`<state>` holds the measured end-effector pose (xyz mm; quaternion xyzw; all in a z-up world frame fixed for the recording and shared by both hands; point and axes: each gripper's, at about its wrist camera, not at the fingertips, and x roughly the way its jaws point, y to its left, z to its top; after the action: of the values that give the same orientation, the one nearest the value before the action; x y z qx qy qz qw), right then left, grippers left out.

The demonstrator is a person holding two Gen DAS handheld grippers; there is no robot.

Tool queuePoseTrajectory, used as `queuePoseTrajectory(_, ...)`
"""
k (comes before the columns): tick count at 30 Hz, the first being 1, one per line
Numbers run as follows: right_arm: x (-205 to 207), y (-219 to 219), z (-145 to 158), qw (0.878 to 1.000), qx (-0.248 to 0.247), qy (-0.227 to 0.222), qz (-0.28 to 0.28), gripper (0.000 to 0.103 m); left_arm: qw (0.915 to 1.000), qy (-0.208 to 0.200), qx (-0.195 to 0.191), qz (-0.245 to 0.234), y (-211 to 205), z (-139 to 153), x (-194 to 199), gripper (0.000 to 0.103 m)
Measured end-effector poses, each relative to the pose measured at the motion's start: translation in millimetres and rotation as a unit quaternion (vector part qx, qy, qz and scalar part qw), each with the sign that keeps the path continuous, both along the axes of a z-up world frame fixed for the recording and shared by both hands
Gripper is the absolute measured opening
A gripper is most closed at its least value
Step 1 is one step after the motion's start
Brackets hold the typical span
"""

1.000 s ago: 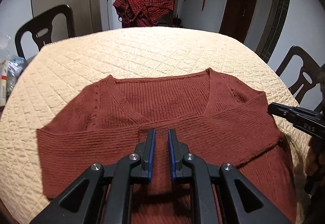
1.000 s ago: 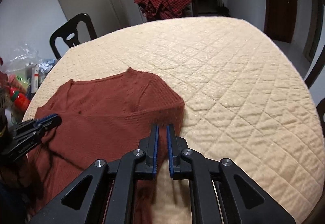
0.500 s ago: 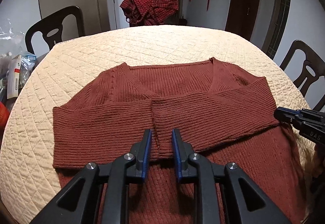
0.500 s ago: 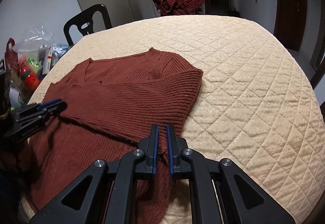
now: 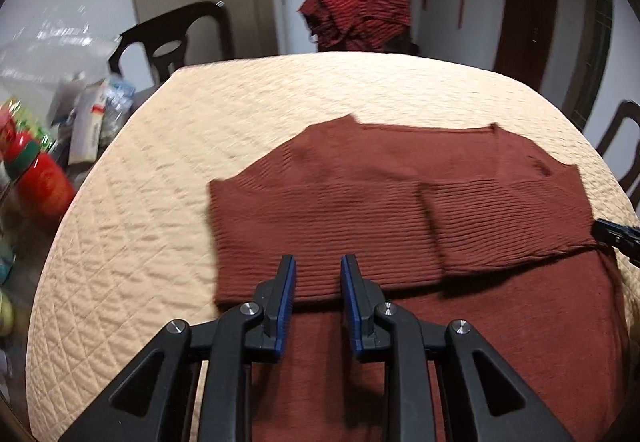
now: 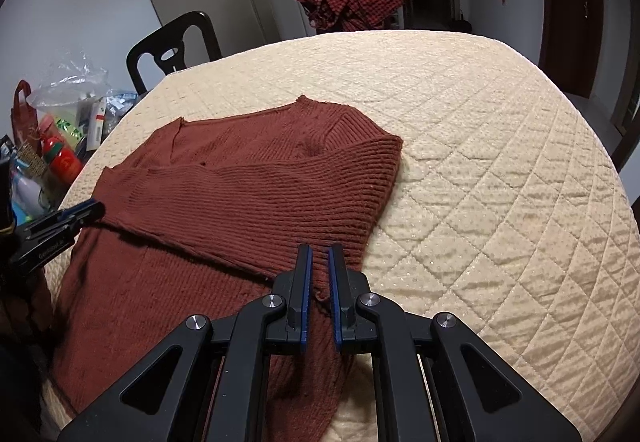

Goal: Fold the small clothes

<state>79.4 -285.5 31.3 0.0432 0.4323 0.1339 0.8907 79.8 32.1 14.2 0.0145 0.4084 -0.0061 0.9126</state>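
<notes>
A rust-red ribbed sweater (image 5: 400, 209) lies flat on the quilted cream table cover (image 5: 260, 113), both sleeves folded across its chest. My left gripper (image 5: 318, 262) hovers over the sweater's lower left part. Its jaws are opening, and nothing is pinched between them. The right wrist view shows the left gripper (image 6: 76, 213) at the sweater's (image 6: 240, 201) left edge. My right gripper (image 6: 319, 252) is shut on the sweater's right side edge, with a bit of knit between its pads. Its tip (image 5: 612, 232) shows at the sweater's right edge.
A red checked cloth (image 5: 360, 17) hangs over a chair at the table's far side. Dark chairs (image 6: 172, 45) stand around the table. Off the left edge sit a red bottle (image 5: 44, 181), boxes and plastic bags (image 6: 68, 89). The cover's right half (image 6: 500, 161) is bare.
My left gripper slid left across the sweater and its jaws spread apart, away from the middle where the sleeves meet. The right gripper drew back early on, still shut on the sweater's edge.
</notes>
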Motion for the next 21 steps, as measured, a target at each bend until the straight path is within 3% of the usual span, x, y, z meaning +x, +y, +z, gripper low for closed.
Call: queuePoseTrajectory(21,-1.2,-1.7,0.4,1.0,0.0,0.003,-0.004,0.008,1.0,0.001,-0.004,0.003,6.4,0.4,-4.8,0.029)
